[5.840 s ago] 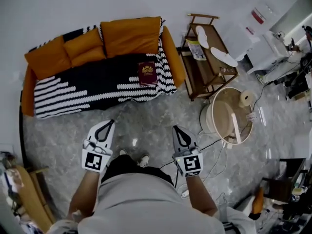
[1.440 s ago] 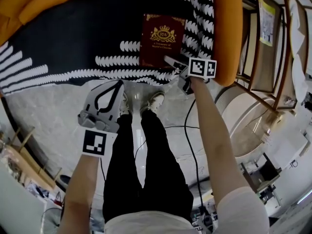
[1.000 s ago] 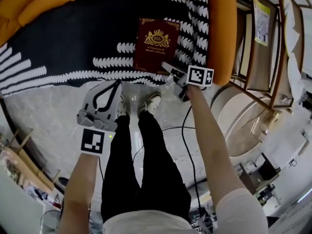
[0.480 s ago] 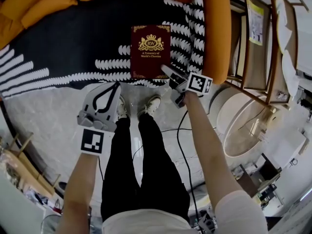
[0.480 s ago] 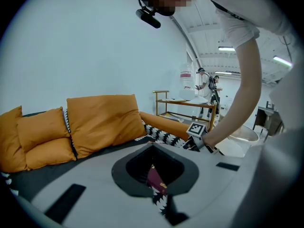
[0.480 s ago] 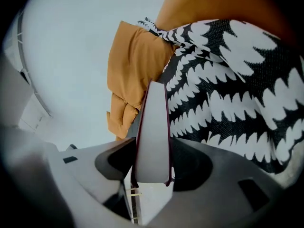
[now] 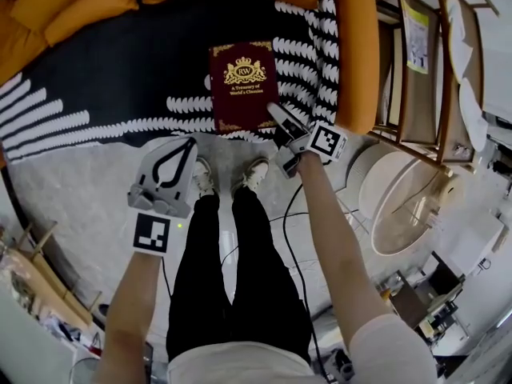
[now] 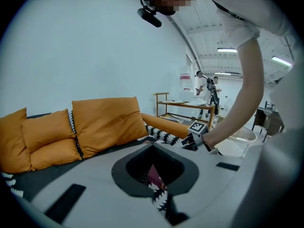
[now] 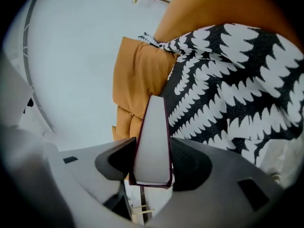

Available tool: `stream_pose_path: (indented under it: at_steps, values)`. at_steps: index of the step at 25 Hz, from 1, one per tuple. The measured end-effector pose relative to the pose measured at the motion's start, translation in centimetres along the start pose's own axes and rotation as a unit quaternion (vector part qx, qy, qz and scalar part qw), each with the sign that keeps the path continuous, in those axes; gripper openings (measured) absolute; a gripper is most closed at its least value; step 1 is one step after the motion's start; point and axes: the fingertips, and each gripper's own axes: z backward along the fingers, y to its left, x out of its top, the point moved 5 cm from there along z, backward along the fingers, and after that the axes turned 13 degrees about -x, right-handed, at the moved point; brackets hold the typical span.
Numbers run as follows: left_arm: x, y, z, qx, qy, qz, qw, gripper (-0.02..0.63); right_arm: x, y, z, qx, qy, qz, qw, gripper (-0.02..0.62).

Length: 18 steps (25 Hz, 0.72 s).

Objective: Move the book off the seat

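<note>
So far, only the first bit is done. The right gripper (image 7: 278,115) has just been closing its jaws. The dark red book (image 7: 242,86) is between them, and both jaws press on its covers near the bottom corner. That means the book is caught tight.

The book is over the front part of the seat. It is on the black and white blanket (image 7: 96,110) that covers the orange sofa (image 7: 356,54). I think the held corner is tipped up a little, but most of the book looks like it is lying on the blanket.

The left gripper (image 7: 186,144) hangs over the grey floor (image 7: 80,190). Its jaws are closed and nothing is in them.

The big part is left to do. The book has to be lifted right up, carried away from the seat and put down somewhere else.
</note>
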Motion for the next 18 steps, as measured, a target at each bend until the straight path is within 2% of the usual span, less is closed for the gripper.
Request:
stream_pose_path:
  at_steps: [10, 18]
  values:
    - [1.9, 0.2, 3.1, -0.018, -0.028, -0.027, 0.9991, 0.017, -1.4, 7.1, 3.5, 0.044, -0.08, -0.019, 0.996, 0.236]
    - [7.6, -1.6, 4.8, -0.054, -0.048, -0.073, 0.9947, 0.017, -2.4, 11.2, 11.1, 0.069, -0.167, -0.074, 0.981, 0.236]
